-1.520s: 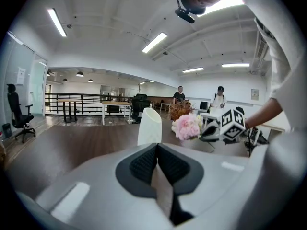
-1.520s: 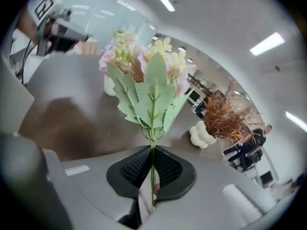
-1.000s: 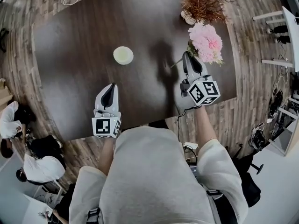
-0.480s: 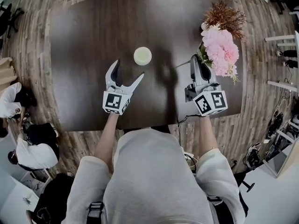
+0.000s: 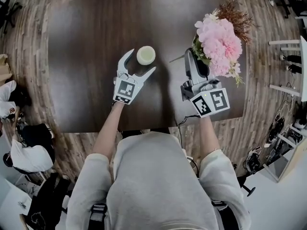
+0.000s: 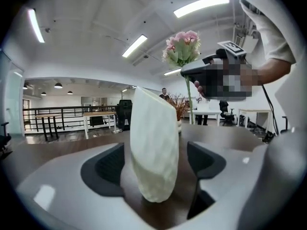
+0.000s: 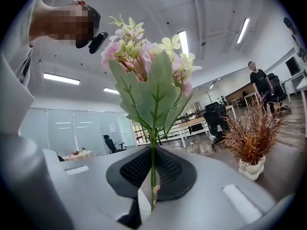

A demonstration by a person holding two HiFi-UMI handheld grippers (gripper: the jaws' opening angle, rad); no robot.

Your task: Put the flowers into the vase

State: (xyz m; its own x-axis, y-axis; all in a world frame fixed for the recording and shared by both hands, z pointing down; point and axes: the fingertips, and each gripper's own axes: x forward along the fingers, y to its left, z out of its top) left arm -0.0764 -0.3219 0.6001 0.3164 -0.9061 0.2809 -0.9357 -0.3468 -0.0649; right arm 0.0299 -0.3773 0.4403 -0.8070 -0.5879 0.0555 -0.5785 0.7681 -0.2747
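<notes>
A pale, ribbed vase (image 5: 146, 55) stands upright on the dark table (image 5: 86, 56). My left gripper (image 5: 140, 62) has reached it. Its jaws are opening wide, one on each side of the vase (image 6: 153, 147), and the pads stay clear of it. My right gripper (image 5: 193, 61) is shut on the thin green stem (image 7: 152, 164) of a pink flower bunch (image 5: 218, 40), held above the table right of the vase. In the left gripper view the bunch (image 6: 182, 47) rises behind the vase. The stem runs up between the shut jaws of my right gripper (image 7: 151, 174).
A dried reddish plant (image 5: 235, 16) in a small white pot (image 7: 252, 166) stands at the table's far right corner, just behind the flowers. White desks (image 5: 292, 42) lie to the right, and people sit on the floor at the left (image 5: 24, 152).
My left gripper has moved forward to the vase and opened from shut, so its jaws now flank the vase. My right gripper has risen with the flowers.
</notes>
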